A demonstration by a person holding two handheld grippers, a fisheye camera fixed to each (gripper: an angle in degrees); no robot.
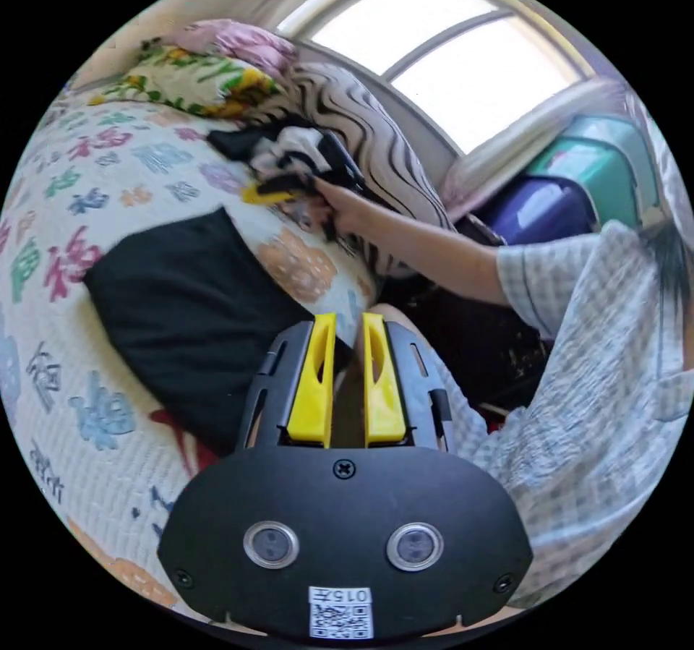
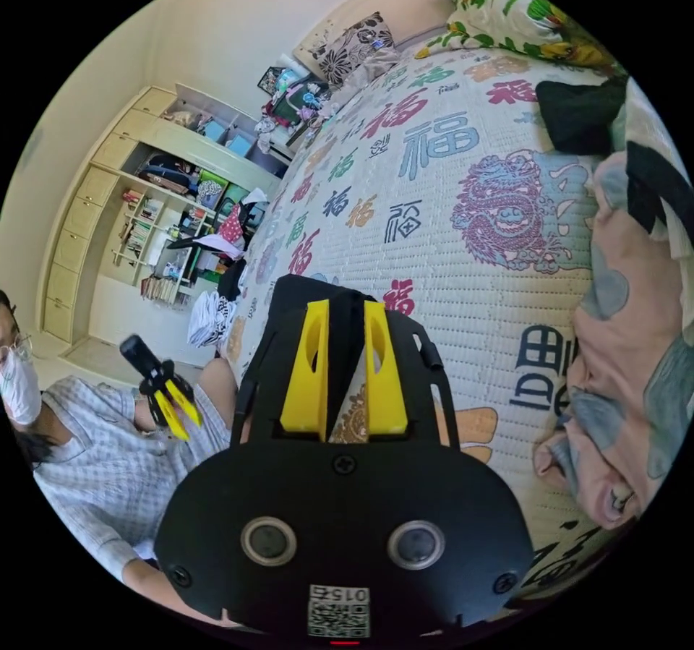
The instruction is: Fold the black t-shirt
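- Lying folded on the patterned bedspread [image 1: 87, 194]: black t-shirt [image 1: 188, 303].
- Left gripper [image 1: 347, 332]: jaws slightly apart, empty.
- Right gripper [image 2: 345, 361]: jaws slightly parted, empty, above bedspread.

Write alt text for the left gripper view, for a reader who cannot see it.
A folded black t-shirt lies on a patterned bedspread, just beyond the left tool, whose yellow jaws stand slightly apart and empty. Farther off, the person's hand holds the right tool at a heap of clothes below a bright window.
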